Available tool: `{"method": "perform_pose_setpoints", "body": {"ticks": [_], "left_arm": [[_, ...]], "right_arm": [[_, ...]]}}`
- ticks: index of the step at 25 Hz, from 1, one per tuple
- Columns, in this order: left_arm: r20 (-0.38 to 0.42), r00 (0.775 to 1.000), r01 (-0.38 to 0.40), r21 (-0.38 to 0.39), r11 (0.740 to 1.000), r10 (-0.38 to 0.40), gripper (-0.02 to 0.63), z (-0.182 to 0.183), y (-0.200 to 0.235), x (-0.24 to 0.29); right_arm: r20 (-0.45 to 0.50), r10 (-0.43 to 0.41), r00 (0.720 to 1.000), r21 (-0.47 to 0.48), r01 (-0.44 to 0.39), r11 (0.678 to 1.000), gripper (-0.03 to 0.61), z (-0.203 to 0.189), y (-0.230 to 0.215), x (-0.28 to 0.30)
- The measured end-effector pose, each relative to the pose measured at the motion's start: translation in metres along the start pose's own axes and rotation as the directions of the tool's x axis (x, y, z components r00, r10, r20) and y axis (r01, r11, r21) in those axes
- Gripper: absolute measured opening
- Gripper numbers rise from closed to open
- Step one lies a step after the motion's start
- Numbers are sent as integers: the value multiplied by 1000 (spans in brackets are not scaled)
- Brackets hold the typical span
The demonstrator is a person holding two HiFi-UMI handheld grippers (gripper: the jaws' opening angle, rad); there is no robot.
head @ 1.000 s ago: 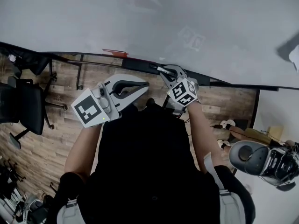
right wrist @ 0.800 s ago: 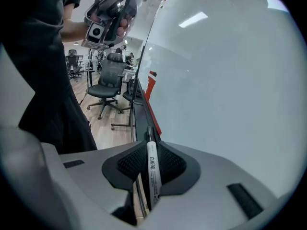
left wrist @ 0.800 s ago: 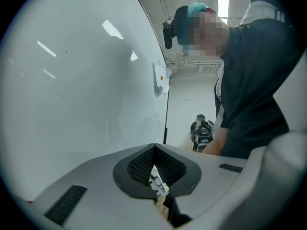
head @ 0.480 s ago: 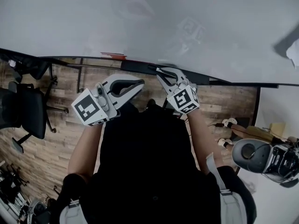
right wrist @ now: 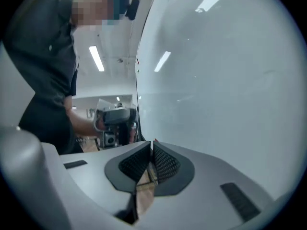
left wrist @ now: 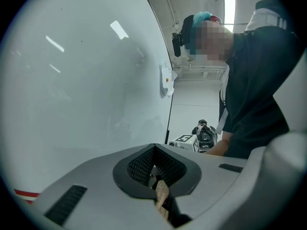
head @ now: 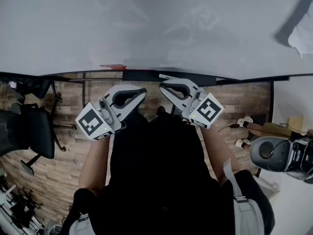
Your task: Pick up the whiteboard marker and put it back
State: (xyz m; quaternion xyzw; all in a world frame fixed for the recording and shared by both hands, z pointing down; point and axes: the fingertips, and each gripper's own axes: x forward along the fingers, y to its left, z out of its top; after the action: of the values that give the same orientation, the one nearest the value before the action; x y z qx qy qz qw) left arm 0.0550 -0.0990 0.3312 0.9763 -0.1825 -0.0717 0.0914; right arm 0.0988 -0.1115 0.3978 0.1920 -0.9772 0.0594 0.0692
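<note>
Whiteboard (head: 156,28) fills the upper half of the head view, with wood-plank floor (head: 63,146) showing below its lower edge; against a second ago, that edge runs nearly level across the view instead of slanting; the right gripper (head: 162,86), whose tips then reached the dark ledge (head: 146,75) at the board's foot, has drawn back from it, and its marker cube sits lower and further right; the left gripper (head: 143,89) has hardly shifted; one red whiteboard marker (head: 112,66) lies along the board's lower edge as before, left of both grippers and touched by neither; two grippers in all, side by side just below the board, tips leaning toward each other; each gripper's own view shows its jaws closed together with nothing between them; one black office chair (head: 29,131) stands on the floor off the board's left end; one white scrap (head: 301,33) sits on the board near its right edge.
</note>
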Motion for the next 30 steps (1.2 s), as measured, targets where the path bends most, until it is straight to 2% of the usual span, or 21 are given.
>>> {"method": "perform_pose_setpoints", "body": {"ticks": [2,4,7,12,21,26,30], "left_arm": [[2,1000,9,2,1000,-9,11,3,-2,0],[1,1000,15,5,1000,-15,11,4,-4,0],[-10,1000,27,12,1000,-27,11,4,-8,7],[-31,1000,5,12,1000,-4,11,4,-4,1],[-83,997,6,16,1000,-5,11,8,-8,3],[-100,995,-17,40,999,21,11,10,2,-1],[-122,992,-30,39,999,35,11,6,1,4]], "right_arm": [[63,72,995,111,-78,991,28,12,7,2],[129,136,982,170,-157,973,21,23,17,5],[167,192,967,173,-220,960,20,34,28,3],[213,245,946,240,-293,925,20,38,38,3],[168,204,964,206,-237,950,19,28,36,-6],[223,76,972,193,-121,974,19,34,5,-29],[239,-5,971,188,-41,981,20,35,-21,-59]]}}
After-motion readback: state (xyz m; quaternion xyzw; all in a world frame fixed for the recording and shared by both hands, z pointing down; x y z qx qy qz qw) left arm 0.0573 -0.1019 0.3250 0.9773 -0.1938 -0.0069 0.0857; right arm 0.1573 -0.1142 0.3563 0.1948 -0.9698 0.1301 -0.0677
